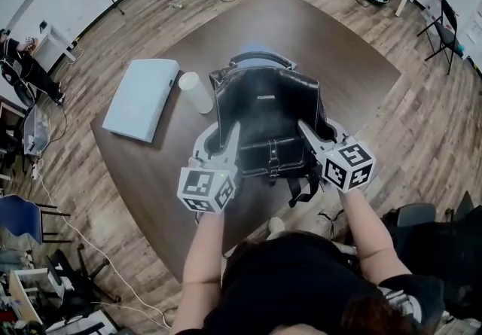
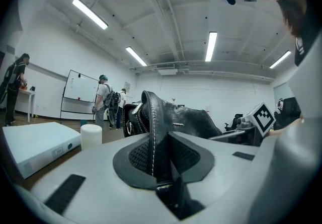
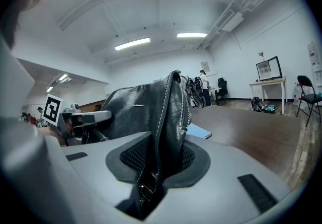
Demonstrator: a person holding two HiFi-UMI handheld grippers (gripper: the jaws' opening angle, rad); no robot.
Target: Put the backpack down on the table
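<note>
My left tool (image 1: 228, 141) and right tool (image 1: 309, 136) each pinch a stitched leather side edge of the black backpack (image 1: 267, 111), with the pads pressed on the leather in both gripper views. The backpack stands upright between them, around the middle of the counter (image 1: 301, 32) and toward its near edge, and its straps dangle at that edge. I cannot tell whether its base already touches the wood.

To do this well, I would keep both tools level with each other so the bag settles flat. I would lower it until the leather slackens in the pads, then spread the jaws only once it stands by itself. It should stay clear of the white cylinder (image 1: 195, 91) just beside its left side.

The backpack's top looks closed and nothing of its contents shows. The flat white box (image 1: 141, 98) by the counter's left edge is shut too. I cannot tell whether the cylinder is hollow.
</note>
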